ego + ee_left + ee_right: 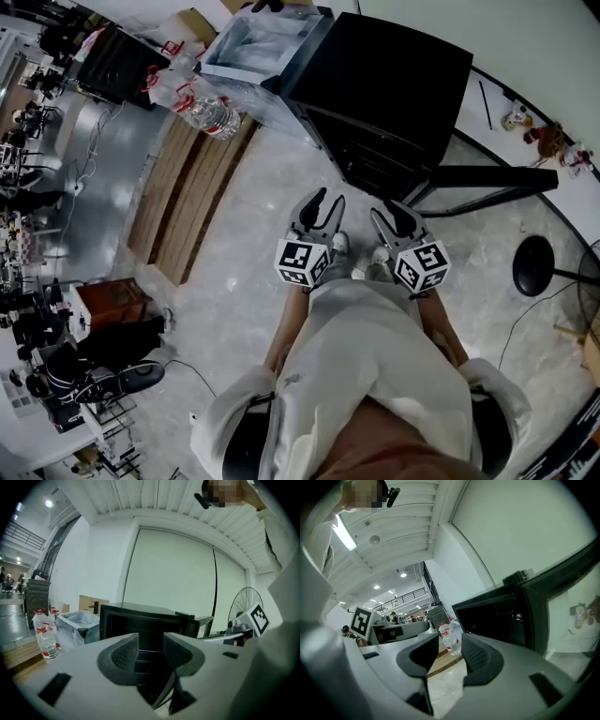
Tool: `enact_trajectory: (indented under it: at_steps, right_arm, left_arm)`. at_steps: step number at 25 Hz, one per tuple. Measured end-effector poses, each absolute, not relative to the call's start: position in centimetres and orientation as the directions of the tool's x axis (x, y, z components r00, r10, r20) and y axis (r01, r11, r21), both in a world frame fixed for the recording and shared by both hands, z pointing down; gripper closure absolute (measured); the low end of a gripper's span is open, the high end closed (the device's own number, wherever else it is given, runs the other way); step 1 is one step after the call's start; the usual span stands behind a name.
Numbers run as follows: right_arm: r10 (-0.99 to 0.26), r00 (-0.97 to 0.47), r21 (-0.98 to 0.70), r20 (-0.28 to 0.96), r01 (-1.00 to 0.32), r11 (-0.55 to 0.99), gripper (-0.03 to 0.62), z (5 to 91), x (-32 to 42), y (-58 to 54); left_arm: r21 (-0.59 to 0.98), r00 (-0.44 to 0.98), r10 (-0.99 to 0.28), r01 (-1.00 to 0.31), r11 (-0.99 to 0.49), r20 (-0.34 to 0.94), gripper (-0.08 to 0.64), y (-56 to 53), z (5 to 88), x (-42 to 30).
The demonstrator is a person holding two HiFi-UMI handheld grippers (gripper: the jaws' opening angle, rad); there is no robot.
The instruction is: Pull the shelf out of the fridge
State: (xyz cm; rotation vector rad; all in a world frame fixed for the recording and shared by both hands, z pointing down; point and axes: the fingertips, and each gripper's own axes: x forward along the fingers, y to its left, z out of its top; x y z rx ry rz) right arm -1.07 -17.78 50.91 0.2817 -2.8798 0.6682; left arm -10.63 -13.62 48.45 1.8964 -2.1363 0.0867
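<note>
Pale stone floor (234, 272), wooden boards (187, 187) on the left; left gripper (328, 201) and right gripper (387, 214) side by side, both jaws a narrow gap apart, empty, touching nothing; just beyond, black fridge (384, 84), door open, shelf (145, 660) still inside; lined bin (253, 47) and water bottles (211, 112) far left

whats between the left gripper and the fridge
Nothing but bare floor lies between the left gripper and the open fridge in the head view. The left gripper view looks straight into it.
</note>
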Motion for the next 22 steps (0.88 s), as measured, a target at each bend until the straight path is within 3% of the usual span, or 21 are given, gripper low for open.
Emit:
enact_trajectory:
  at_steps: [7, 22]
  right_arm:
    - [-0.222, -0.946, -0.438, 0.238, -0.308, 0.845, 0.445, 52.8, -2.4, -19.4]
    - [-0.442, -0.832, -0.512, 0.335, -0.554, 0.656, 0.443, 57.2, -5.7, -22.8]
  left_arm:
    - [0.175, -0.031, -0.964, -0.981, 0.079, 0.263, 0.391, -15.9, 50.2, -12.8]
    - [0.318, 0.261, -0.919, -0.934, -0.163, 0.296, 0.391, -20.6, 55.7, -16.9]
